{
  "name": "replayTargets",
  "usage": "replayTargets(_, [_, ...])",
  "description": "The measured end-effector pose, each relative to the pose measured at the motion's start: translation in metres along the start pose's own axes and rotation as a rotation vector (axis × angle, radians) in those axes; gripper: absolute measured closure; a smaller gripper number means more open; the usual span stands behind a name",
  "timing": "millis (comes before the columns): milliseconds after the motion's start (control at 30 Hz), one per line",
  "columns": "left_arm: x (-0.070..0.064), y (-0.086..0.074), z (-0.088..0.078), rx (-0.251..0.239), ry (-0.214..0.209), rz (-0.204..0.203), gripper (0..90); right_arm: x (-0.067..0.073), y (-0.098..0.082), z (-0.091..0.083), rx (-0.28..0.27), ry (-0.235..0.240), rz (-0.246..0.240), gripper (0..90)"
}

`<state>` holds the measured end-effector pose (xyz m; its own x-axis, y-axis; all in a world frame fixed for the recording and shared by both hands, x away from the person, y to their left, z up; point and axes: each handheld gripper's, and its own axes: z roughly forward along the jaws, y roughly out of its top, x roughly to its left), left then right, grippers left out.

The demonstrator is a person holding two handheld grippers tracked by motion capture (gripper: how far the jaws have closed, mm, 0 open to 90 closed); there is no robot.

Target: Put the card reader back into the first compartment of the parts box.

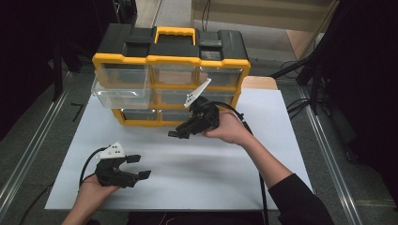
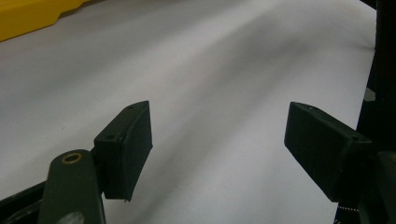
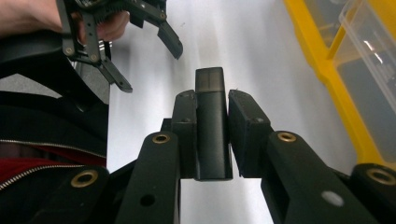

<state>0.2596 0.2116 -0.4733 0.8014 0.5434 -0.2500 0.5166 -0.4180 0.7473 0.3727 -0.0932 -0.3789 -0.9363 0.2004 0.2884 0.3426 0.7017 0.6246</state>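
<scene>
Your right gripper is clamped on a small dark rectangular block, which stands up between the jaws with its top end poking past their tips. You hold it in the air just in front of the yellow-and-black plastic drawer organizer, whose clear upper-left drawer is pulled out. Your left gripper, jaws spread wide and holding nothing, hovers well apart from the organizer, near the front edge of the white table sheet. Bare sheet lies between the two grippers.
</scene>
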Motion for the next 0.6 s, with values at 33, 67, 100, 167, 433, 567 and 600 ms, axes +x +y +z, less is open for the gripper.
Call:
replayTargets(33, [0.0, 0.0, 0.0, -0.001, 0.0, 0.0, 24.6, 0.001, 0.001, -0.001, 0.002, 0.0, 0.002, 71.0])
replayTargets(67, [0.0, 0.0, 0.0, -0.001, 0.0, 0.0, 24.6, 0.001, 0.003, -0.002, -0.001, 0.003, -0.002, 71.0])
replayTargets(100, [0.0, 0.0, 0.0, -0.001, 0.0, -0.001, 24.6, 0.001, 0.003, -0.002, -0.001, 0.003, -0.002, 71.0])
replayTargets(167, [0.0, 0.0, 0.0, -0.001, -0.002, -0.002, 24.6, 0.002, 0.005, -0.005, 0.001, 0.003, -0.005, 71.0])
replayTargets(433, [0.0, 0.0, 0.0, -0.003, -0.002, -0.004, 24.6, 0.006, 0.018, -0.014, -0.003, 0.012, -0.013, 71.0])
replayTargets(567, [0.001, 0.0, 0.0, -0.003, 0.001, 0.0, 24.6, 0.01, 0.026, -0.02, -0.01, 0.01, -0.019, 71.0])
replayTargets(600, [0.0, 0.0, 0.0, -0.003, 0.0, 0.001, 24.6, 0.01, 0.026, -0.02, -0.01, 0.01, -0.019, 71.0])
